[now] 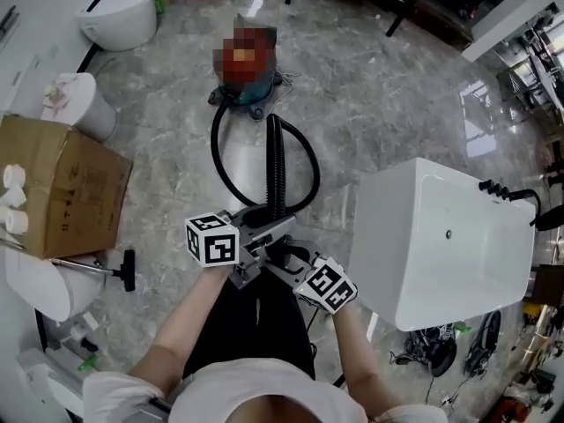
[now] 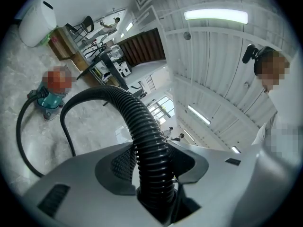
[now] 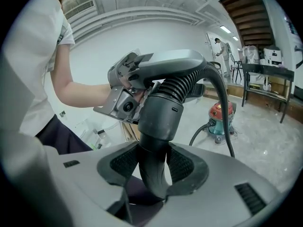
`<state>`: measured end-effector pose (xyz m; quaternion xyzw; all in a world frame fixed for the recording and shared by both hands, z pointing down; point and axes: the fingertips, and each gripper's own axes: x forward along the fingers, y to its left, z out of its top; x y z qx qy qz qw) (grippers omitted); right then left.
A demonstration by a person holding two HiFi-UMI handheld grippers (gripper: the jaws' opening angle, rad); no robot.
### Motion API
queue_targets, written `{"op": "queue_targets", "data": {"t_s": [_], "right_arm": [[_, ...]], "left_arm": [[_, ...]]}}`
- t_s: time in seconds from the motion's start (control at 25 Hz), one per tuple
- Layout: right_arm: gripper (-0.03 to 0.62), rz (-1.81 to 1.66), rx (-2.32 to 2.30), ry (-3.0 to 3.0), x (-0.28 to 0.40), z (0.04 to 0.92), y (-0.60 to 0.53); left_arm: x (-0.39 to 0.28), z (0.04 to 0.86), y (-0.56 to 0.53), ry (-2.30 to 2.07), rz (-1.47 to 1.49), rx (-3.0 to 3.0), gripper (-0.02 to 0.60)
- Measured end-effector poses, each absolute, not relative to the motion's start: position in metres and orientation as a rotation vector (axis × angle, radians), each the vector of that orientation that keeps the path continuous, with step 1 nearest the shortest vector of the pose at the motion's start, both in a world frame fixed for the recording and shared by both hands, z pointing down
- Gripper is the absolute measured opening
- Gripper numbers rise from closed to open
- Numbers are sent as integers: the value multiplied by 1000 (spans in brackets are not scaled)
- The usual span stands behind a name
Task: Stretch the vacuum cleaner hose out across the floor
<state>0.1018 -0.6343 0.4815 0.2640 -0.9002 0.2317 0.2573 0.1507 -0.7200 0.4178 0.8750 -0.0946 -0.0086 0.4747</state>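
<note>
The red and teal vacuum cleaner point(image 1: 248, 82) stands on the marble floor at the far middle. Its black ribbed hose point(image 1: 278, 166) runs from there toward me and rises to my two grippers. My left gripper point(image 1: 264, 227) is shut on the ribbed hose point(image 2: 142, 126), whose pads press it from both sides point(image 2: 154, 174). Just behind it, my right gripper point(image 1: 286, 264) is shut on the hose's smooth rigid end tube point(image 3: 158, 122), gripped between the pads point(image 3: 154, 167). The right gripper view also shows the left gripper point(image 3: 130, 86) clamped just above the cuff, and the vacuum cleaner point(image 3: 221, 117) beyond.
A thin black power cable point(image 1: 220, 161) loops on the floor beside the hose. A white bathtub point(image 1: 441, 245) stands close on the right. At the left are a cardboard box point(image 1: 62, 188), a floor nozzle point(image 1: 128, 270) and a white toilet point(image 1: 119, 11).
</note>
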Motion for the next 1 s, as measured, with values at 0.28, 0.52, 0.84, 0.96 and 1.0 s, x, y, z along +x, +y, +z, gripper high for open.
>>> {"op": "queue_targets", "data": {"t_s": [0.28, 0.52, 0.84, 0.96, 1.0], "right_arm": [[186, 598, 713, -2485, 86, 436, -588], [186, 587, 696, -2531, 74, 427, -555], [186, 546, 640, -2539, 83, 422, -473], [186, 530, 603, -2542, 89, 423, -434], [186, 526, 591, -2544, 90, 424, -420]], "left_arm": [[136, 371, -673, -228, -56, 2151, 198], [126, 361, -638, -276, -47, 2186, 198], [131, 355, -558, -334, -99, 2182, 198], [134, 356, -521, -359, -111, 2177, 198], [134, 357, -508, -366, -111, 2177, 198]]}}
